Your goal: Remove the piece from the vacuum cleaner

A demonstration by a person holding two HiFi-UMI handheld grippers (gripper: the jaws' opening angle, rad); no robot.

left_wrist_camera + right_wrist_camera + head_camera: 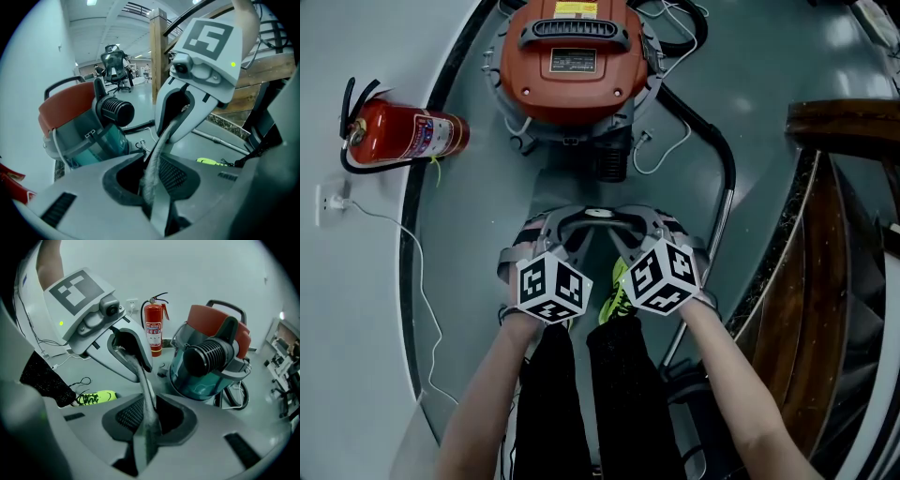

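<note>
The vacuum cleaner [572, 66] with its orange-red top stands on the floor ahead; it also shows as the vacuum cleaner [79, 122] and the vacuum cleaner [211, 357] with a teal body. Just in front of it a thin grey curved band, the piece [598, 217], hangs between both grippers above the floor, apart from the vacuum. My left gripper [551, 242] is shut on its left end, the band [151, 180] pinched between the jaws. My right gripper [645, 240] is shut on the other end of the band [147, 420]. Each gripper view shows the opposite gripper clamped on the band.
A red fire extinguisher [403, 136] lies at the left, near a white cable and wall socket [328, 202]. The black hose [712, 150] and metal tube [717, 234] run along the right. Wooden stairs [834, 234] stand at the right. The person's neon shoe [617, 291] is below the grippers.
</note>
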